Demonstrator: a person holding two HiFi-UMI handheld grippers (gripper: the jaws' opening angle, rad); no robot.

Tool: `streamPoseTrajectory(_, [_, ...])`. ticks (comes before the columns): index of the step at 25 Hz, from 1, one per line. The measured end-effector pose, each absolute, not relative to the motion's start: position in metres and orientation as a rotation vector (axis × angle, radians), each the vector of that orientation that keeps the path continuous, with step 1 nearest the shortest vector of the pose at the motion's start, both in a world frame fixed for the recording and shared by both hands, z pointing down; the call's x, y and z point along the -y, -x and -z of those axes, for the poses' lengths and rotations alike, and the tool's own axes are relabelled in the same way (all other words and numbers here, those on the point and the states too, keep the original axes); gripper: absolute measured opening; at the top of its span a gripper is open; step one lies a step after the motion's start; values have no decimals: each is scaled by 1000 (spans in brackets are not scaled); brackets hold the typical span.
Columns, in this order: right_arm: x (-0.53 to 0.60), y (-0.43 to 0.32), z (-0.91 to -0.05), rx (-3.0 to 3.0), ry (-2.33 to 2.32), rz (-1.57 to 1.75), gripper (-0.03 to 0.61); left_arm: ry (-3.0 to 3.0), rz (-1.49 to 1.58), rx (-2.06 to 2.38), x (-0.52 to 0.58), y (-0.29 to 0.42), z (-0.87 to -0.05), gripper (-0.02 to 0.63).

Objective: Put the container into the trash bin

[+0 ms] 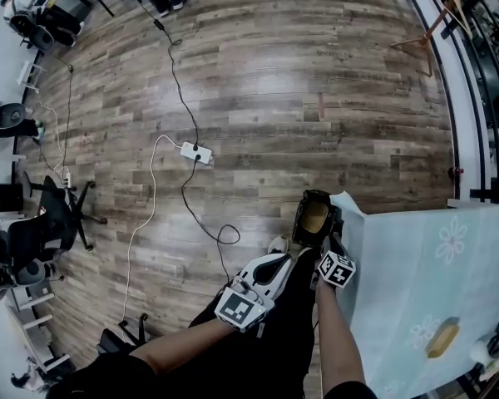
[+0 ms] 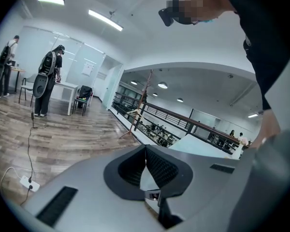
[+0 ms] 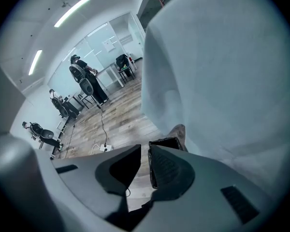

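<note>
A black container (image 1: 313,214) with a brownish inside hangs above the wooden floor (image 1: 258,98), just left of the table corner. My right gripper (image 1: 322,233) is shut on its near rim. In the right gripper view the container's black edge (image 3: 163,142) is pinched between the jaws of the right gripper (image 3: 145,152). My left gripper (image 1: 269,266) hovers lower left of the container, close to the person's body. In its own view the left gripper (image 2: 145,150) is shut, its jaws meeting at the tips with nothing between them. No trash bin shows in any view.
A table under a pale blue cloth (image 1: 424,289) fills the lower right, with a brown item (image 1: 442,337) on it. A white power strip (image 1: 195,152) and black cables (image 1: 191,214) trail across the floor. Office chairs (image 1: 54,223) stand at the left. People (image 2: 47,81) stand far off by desks.
</note>
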State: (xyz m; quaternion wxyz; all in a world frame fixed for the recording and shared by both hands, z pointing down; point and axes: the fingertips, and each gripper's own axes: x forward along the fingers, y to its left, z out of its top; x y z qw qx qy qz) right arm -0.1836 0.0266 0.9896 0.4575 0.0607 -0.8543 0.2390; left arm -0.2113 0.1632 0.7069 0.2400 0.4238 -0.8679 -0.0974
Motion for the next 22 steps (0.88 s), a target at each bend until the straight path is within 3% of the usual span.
streamPoseTrajectory(10, [-27, 178, -819, 2336, -192, -664, 46, -1351, 188, 2339, -156, 226, -641, 14])
streamPoseTrajectory(22, [-17, 118, -610, 2639, -297, -563, 41, -1691, 201, 2204, -91, 193, -571, 14])
